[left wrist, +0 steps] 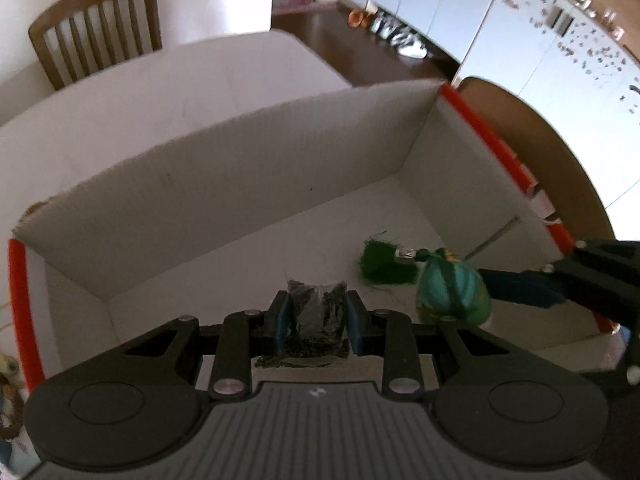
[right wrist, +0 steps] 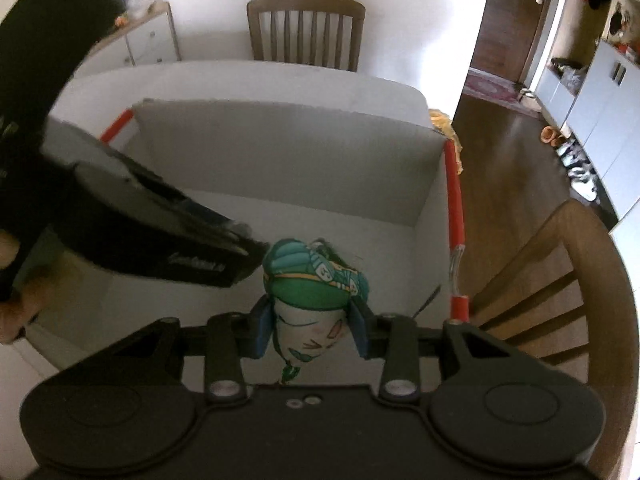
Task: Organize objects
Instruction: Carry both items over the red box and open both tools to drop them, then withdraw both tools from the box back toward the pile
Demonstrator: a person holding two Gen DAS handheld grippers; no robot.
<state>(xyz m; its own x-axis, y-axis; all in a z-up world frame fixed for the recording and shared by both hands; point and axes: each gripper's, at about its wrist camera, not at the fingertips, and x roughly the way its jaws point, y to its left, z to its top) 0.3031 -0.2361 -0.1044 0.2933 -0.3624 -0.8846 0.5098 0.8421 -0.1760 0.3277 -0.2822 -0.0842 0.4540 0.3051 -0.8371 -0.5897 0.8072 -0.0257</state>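
A white cardboard box (left wrist: 224,184) with red taped corners sits on the white table. My left gripper (left wrist: 317,322) is shut on a small clear bag of dark bits (left wrist: 318,316) and holds it over the box floor. My right gripper (right wrist: 312,322) is shut on a green and teal cartoon plush (right wrist: 316,280) and holds it inside the box (right wrist: 288,160). In the left wrist view the plush (left wrist: 452,286) hangs at the right, with a green tassel (left wrist: 384,262) next to it. The left gripper's black body (right wrist: 160,240) shows at the left in the right wrist view.
A wooden chair (left wrist: 96,28) stands at the table's far side. Another wooden chair (right wrist: 568,280) stands close to the box's right wall. White cabinets (left wrist: 540,40) and dark wood floor (right wrist: 500,128) lie to the right. Small figures (left wrist: 8,396) sit left of the box.
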